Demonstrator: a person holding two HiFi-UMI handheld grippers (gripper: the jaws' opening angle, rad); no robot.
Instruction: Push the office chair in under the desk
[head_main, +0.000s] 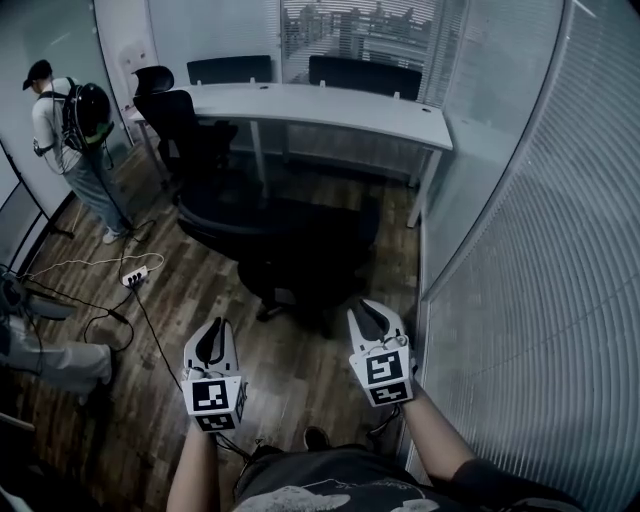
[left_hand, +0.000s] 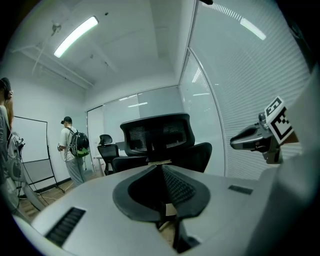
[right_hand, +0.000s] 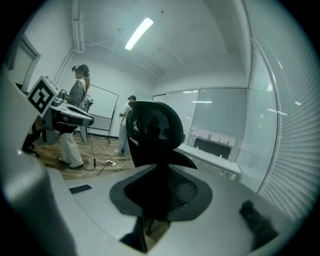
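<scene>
A black office chair (head_main: 290, 240) stands on the wood floor, a short way out from the long white desk (head_main: 330, 108) at the back. Its back faces me. Both grippers hover side by side just behind it, touching nothing. My left gripper (head_main: 212, 345) has its jaws together and empty; in the left gripper view (left_hand: 161, 164) the chair's mesh back (left_hand: 155, 135) is straight ahead. My right gripper (head_main: 372, 322) also shows its fingers together with nothing in them. In the right gripper view (right_hand: 159, 167) the chair's headrest (right_hand: 152, 130) looms close, and the desk (right_hand: 210, 152) lies beyond.
A second black chair (head_main: 175, 120) sits at the desk's left end. A person with a backpack (head_main: 70, 140) stands at the left, and a power strip (head_main: 135, 275) with cables lies on the floor. A glass wall with blinds (head_main: 520, 250) runs along the right.
</scene>
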